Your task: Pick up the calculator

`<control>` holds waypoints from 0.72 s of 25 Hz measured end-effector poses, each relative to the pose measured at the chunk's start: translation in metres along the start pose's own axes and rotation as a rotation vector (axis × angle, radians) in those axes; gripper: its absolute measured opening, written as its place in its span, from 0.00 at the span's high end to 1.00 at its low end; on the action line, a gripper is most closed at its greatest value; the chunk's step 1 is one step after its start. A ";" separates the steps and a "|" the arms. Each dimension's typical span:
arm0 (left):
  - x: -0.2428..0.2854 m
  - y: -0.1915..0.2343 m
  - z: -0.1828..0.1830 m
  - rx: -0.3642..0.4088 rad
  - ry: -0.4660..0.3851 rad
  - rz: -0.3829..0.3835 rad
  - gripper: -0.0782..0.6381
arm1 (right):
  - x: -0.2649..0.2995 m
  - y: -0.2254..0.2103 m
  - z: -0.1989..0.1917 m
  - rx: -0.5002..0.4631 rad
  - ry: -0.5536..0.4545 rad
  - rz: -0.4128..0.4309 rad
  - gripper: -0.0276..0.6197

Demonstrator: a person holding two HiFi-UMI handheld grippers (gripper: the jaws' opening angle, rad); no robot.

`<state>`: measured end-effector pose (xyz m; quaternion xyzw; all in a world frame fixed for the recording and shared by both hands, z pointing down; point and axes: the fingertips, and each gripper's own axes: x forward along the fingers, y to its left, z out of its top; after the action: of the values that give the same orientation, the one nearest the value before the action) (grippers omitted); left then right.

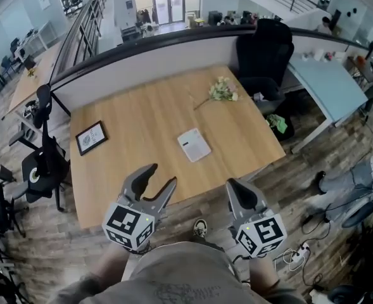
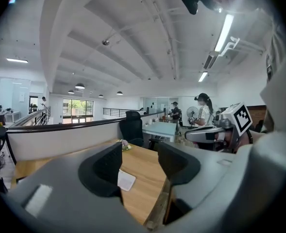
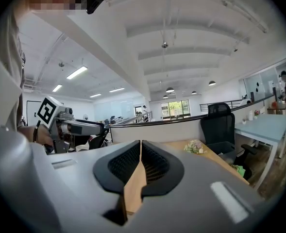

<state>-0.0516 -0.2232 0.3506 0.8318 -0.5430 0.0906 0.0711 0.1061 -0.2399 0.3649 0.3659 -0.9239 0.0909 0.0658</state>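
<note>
The calculator is a flat white slab lying on the wooden table, a little right of its middle. Both grippers hang off the table's near edge, short of the calculator. My left gripper is open with nothing in it; in the left gripper view the calculator shows between its spread jaws. My right gripper is shut, its pads pressed together on nothing. Each gripper shows in the other's view: the right one and the left one.
A black picture frame lies at the table's left side and a small bunch of flowers at its far right. A black office chair and a pale blue desk stand beyond. More chairs stand left; cables lie on the floor.
</note>
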 end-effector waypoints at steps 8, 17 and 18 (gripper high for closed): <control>0.063 0.004 0.003 -0.012 0.016 0.089 0.57 | 0.035 -0.065 -0.001 -0.010 0.021 0.095 0.93; 0.095 0.002 -0.004 -0.007 0.060 0.135 0.57 | 0.053 -0.099 -0.010 0.027 0.037 0.137 0.93; 0.096 0.002 -0.006 -0.009 0.066 0.136 0.57 | 0.053 -0.100 -0.011 0.033 0.040 0.140 0.93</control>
<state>-0.0156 -0.3082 0.3784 0.7891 -0.5961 0.1201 0.0866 0.1374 -0.3444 0.3980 0.2996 -0.9440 0.1180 0.0719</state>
